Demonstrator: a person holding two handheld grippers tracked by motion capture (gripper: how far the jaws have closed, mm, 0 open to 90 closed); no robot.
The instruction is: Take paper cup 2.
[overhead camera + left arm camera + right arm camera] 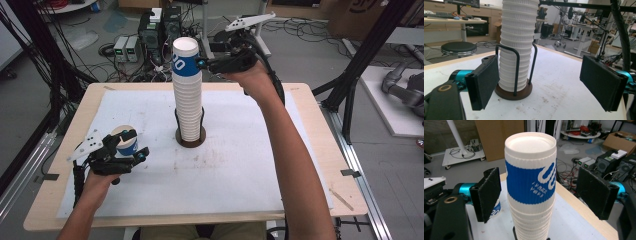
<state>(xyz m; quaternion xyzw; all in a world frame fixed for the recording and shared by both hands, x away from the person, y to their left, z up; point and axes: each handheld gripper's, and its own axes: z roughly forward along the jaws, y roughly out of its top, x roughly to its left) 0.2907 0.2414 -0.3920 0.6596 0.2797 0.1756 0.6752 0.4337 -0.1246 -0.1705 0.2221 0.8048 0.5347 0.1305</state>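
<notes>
The right gripper (pixel 202 62) stood open beside the tall stack of ribbed white paper cups (pixel 188 97); the left gripper (pixel 539 82) gaped empty nearby.

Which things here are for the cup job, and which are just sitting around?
For the job:
- cup stack
- top cup, blue band
- cup holder
- single cup by the left gripper
- right gripper, open beside the top cup

Just lying about:
- grey boxes on the floor
- round stool
</notes>
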